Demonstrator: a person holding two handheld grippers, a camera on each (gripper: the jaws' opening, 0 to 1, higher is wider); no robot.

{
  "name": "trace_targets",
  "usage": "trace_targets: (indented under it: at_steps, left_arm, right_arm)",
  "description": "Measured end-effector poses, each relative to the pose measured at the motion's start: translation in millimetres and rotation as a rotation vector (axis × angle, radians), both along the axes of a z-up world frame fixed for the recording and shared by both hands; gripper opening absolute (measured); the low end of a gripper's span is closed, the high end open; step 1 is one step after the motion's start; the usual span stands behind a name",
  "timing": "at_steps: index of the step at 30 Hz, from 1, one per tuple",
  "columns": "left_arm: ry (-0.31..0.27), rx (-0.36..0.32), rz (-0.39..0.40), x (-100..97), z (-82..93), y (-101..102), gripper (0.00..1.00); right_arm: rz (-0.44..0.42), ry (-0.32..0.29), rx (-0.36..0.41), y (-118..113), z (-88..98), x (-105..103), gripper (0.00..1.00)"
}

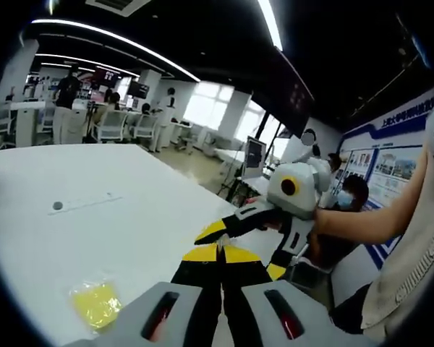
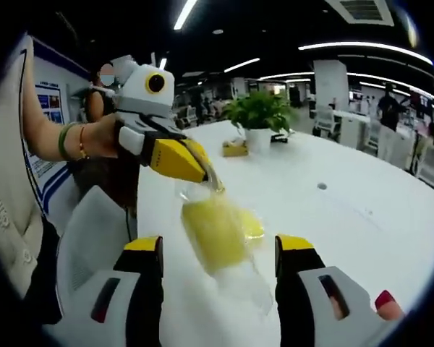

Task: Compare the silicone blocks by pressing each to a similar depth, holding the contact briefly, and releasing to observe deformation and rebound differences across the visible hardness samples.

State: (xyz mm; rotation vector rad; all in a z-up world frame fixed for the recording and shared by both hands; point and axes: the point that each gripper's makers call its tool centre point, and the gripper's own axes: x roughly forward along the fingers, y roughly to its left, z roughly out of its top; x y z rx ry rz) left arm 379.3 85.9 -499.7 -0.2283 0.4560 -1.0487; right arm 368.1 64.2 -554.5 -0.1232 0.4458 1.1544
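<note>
A yellow silicone block [image 2: 213, 233] hangs inside a clear plastic bag [image 2: 239, 278] above the white table [image 2: 362, 217]. My left gripper [image 2: 211, 177] comes in from the left, hand-held, and is shut on the bag's top edge. Its own jaws [image 1: 218, 251] meet tip to tip in the left gripper view. My right gripper [image 2: 220, 246] is open, with one jaw on each side of the hanging block and not touching it. It shows as well in the left gripper view [image 1: 242, 251], spread open. Another yellow block [image 1: 95, 303] in wrapping lies on the table [image 1: 94, 231].
A potted plant [image 2: 259, 116] and a small yellow box [image 2: 235, 148] stand at the table's far end. A round port [image 2: 322, 186] sits in the tabletop. Chairs and people [image 1: 65, 90] are in the background, and the table edge runs by the person's arm [image 2: 79, 141].
</note>
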Motion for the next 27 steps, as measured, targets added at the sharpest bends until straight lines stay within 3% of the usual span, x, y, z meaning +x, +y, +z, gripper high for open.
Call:
trace_targets:
  at_steps: [15,18,25,27]
  left_arm:
    - [0.031,-0.021,0.006,8.7,-8.5,-28,0.0]
    - [0.043,-0.027,0.017,12.8,-14.5,-34,0.0]
    - [0.084,-0.024,0.03,22.4,-38.3,-46,0.0]
    - [0.097,-0.026,0.031,24.2,-42.3,-49,0.0]
  right_arm:
    - [-0.244,-0.005,0.127,-79,16.5,-22,0.73]
    - [-0.296,-0.041,0.164,-96,23.2,-28,0.7]
    - [-0.45,0.005,0.27,-137,24.3,-52,0.76]
    - [-0.469,0.013,0.263,-143,20.1,-59,0.78]
